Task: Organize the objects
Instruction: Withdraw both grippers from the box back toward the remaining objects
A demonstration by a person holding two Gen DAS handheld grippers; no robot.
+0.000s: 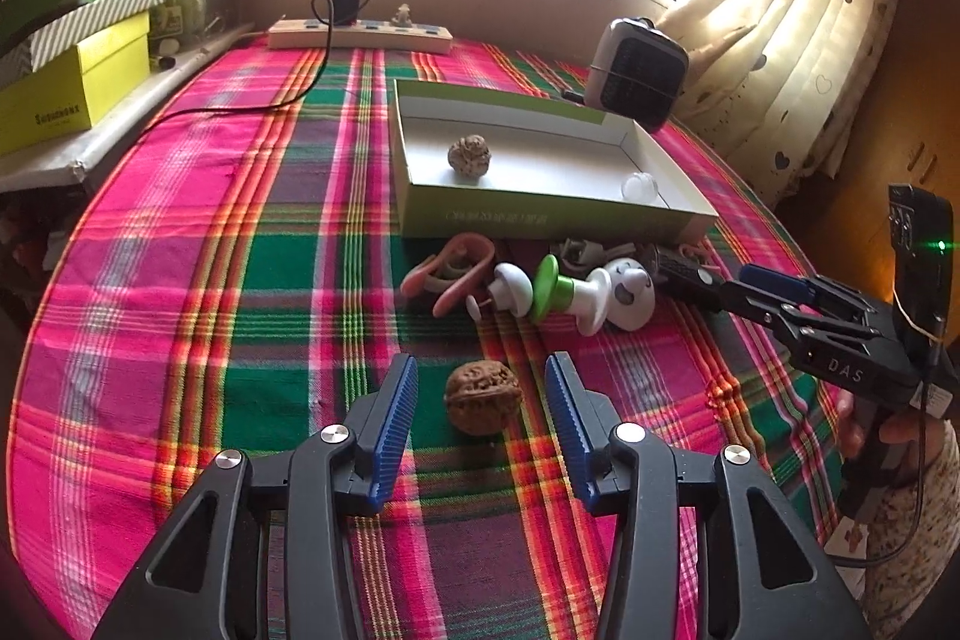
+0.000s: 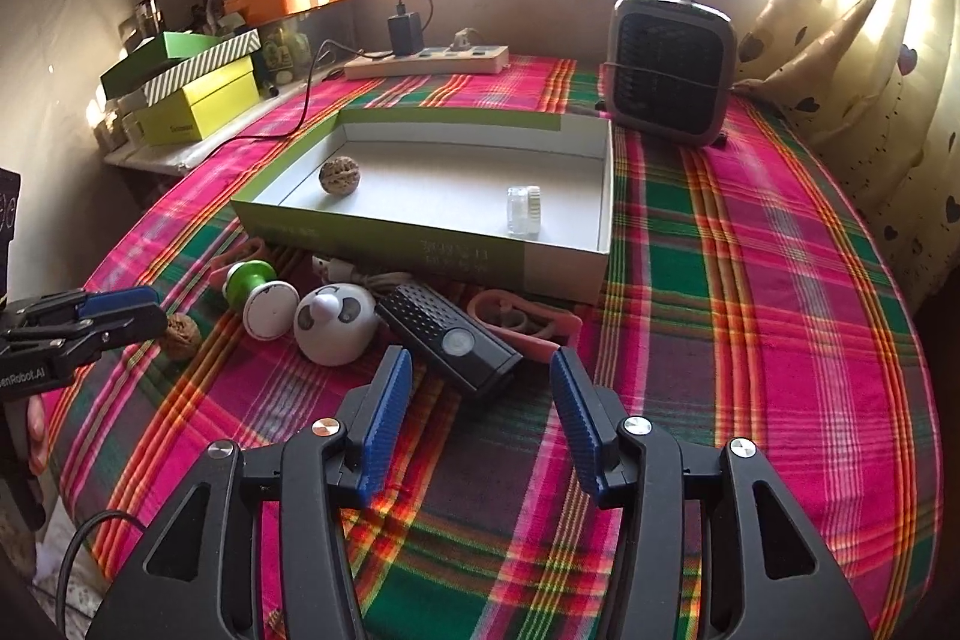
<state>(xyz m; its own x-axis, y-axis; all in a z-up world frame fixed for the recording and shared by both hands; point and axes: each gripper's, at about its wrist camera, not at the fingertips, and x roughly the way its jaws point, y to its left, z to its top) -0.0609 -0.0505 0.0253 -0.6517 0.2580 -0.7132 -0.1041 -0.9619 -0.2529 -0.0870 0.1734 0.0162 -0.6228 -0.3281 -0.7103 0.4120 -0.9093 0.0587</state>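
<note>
Over on the left, a wide stretch of the plaid tablecloth (image 1: 180,280) is lying bare, running out to the stacked boxes (image 1: 72,58) that are lining that edge, so there is plenty of room there. The left gripper (image 1: 480,388) is angling down at the cloth with its blue pads spread apart, and a brown walnut (image 1: 482,398) is sitting on the cloth between them, touching neither pad. Just beyond it the clutter is crowding up against the near wall of the shallow open box (image 1: 540,214): a pink clip (image 1: 450,274), a small white mushroom piece (image 1: 510,286), a green-and-white stamp (image 1: 558,289) and a white panda figure (image 1: 627,295). Inside the box a second walnut (image 1: 469,154) is resting near the left wall and a small clear bottle (image 2: 524,210) is standing towards the right.

The right gripper (image 2: 480,388) is also tilting down, jaws standing open, with the near end of a black perforated device (image 2: 450,334) lying just ahead of the gap and not pinched. A hand (image 1: 864,418) is gripping its handle. To the right, the cloth is staying open up to the curtain (image 2: 870,70), with a small heater (image 2: 672,70) sitting behind the box.
</note>
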